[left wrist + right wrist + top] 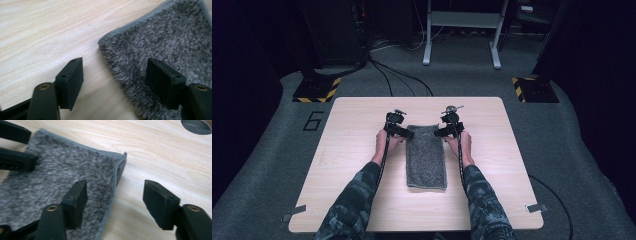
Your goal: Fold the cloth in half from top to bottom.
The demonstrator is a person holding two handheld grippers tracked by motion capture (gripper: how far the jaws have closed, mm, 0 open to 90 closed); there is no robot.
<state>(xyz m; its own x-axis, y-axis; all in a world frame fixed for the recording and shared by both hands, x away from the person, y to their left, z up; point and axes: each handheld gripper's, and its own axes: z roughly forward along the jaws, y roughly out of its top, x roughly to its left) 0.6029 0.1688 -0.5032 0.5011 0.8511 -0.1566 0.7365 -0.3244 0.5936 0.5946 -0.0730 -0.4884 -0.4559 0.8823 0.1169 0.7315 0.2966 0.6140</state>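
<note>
Grey carpet surrounds the wooden table [352,200], where a folded grey towel [426,157] lies at mid-table. At its far-left corner the left gripper [115,77] is spread, 1 jaw over wood, 1 over pile; the right gripper [115,200] straddles the far-right hem likewise, spread.
</note>
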